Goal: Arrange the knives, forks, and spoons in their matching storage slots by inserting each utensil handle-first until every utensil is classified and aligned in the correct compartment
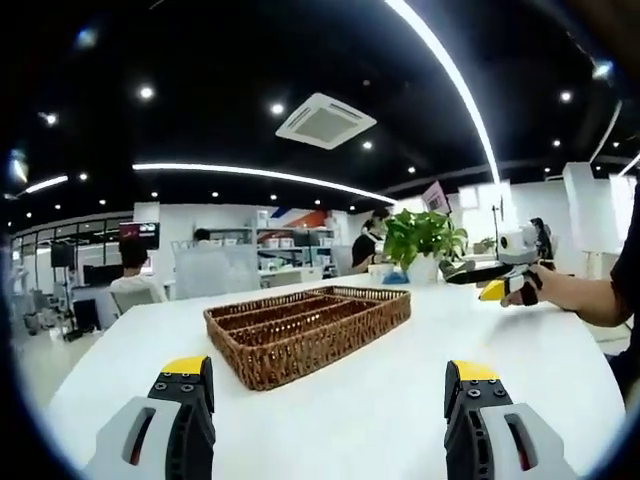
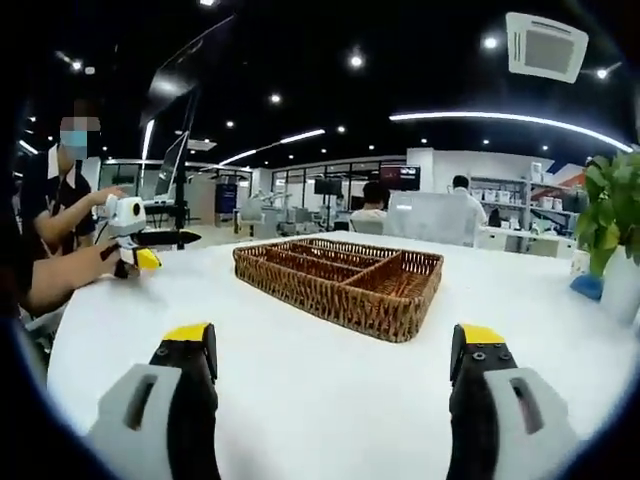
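Brown woven wicker tray (image 1: 262, 352) with long divided compartments resting flat near the middle of the round white table (image 1: 400, 410); same tray (image 2: 400, 312) seen in the right gripper view, compartments (image 2: 335, 262) appearing bare of utensils as far as visible. No knives, forks or spoons discernible on the visible tabletop. Left gripper (image 1: 330, 395) held low over the near edge of the table, grey jaws with yellow tips spread wide apart, nothing between them, tray ahead and slightly left of centre, not touched. Right gripper (image 2: 338, 362) likewise low over the table (image 2: 300, 400), jaws spread wide, nothing between them, tray directly ahead and apart from the tips. Another yellow-tipped gripper held in a gloved hand (image 1: 522, 285) at the right of the left gripper view; jaw state there too small to tell. A similar gripper in a hand (image 2: 122, 255) at the left of the right gripper view, beside a seated person (image 2: 55, 215). Green leafy plant in a white pot (image 1: 425, 245) beyond the tray. Office desks, monitors and ceiling lights in the background.
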`<action>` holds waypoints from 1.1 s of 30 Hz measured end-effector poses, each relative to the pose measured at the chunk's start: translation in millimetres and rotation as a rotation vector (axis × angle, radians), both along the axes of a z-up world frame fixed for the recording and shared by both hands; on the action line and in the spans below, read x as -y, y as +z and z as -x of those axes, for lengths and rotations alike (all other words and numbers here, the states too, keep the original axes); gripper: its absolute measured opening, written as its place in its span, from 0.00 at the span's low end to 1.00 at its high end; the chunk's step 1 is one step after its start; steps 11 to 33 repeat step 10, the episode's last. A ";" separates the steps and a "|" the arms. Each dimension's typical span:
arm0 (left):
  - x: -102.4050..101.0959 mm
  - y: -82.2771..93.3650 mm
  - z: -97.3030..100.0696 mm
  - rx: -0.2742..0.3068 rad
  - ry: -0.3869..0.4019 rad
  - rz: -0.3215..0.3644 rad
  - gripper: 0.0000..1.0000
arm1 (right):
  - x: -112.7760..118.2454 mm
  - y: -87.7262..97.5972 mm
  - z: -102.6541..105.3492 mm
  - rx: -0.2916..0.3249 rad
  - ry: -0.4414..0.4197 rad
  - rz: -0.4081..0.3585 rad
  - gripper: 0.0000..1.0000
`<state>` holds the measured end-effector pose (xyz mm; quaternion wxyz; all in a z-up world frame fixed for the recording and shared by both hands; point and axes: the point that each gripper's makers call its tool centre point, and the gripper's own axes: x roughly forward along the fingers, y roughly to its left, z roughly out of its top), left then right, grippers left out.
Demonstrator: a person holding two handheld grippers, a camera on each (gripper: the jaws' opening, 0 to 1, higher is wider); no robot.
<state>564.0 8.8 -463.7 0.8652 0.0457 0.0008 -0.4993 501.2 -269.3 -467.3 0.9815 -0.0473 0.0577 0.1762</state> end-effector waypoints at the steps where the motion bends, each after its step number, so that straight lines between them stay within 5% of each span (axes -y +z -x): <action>1: 0.0 -0.7 -0.1 -0.001 -0.001 -0.004 1.00 | -0.1 -2.2 0.2 -0.009 0.001 0.011 1.00; 8: -11.3 2.0 -6.6 0.003 0.032 -0.011 1.00 | 3.4 -9.0 1.9 -0.045 0.000 0.032 1.00; 33: -14.2 2.7 -8.7 -0.010 0.039 0.001 1.00 | 1.3 -3.3 4.1 -0.025 0.020 0.011 1.00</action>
